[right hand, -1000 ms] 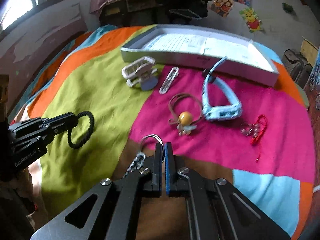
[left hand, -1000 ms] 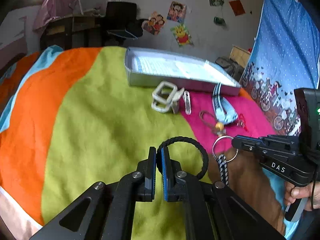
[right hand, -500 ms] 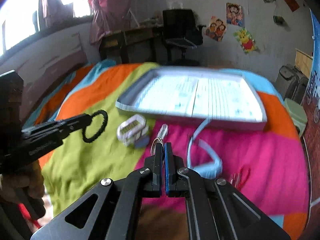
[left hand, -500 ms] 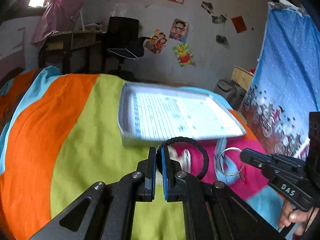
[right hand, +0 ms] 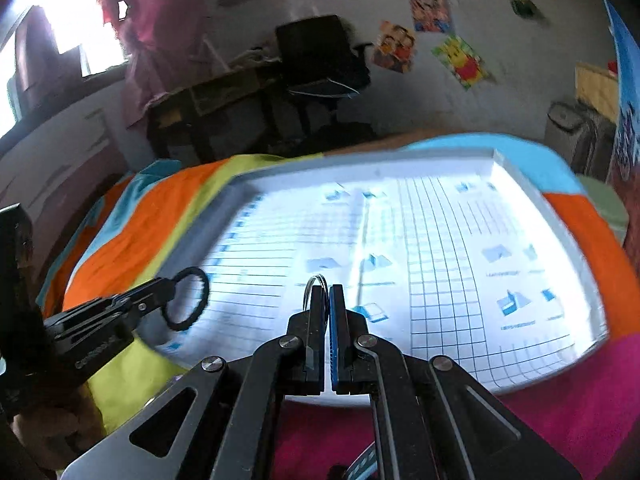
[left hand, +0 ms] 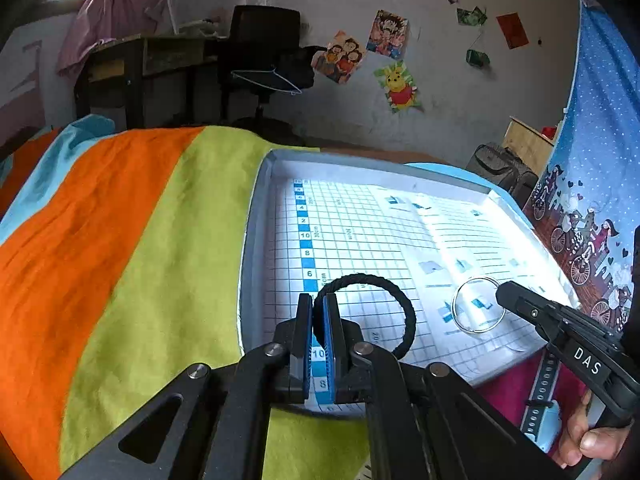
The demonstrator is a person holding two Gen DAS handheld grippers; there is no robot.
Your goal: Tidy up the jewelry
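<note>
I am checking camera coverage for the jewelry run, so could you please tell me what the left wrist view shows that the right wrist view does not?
Only the left wrist view shows the metal ring face-on and a light blue watch strap on the pink patch. Only the right wrist view shows the bright window. Both show the white box, the left gripper shut on the black braided bracelet, and the right gripper shut on the ring.
</note>
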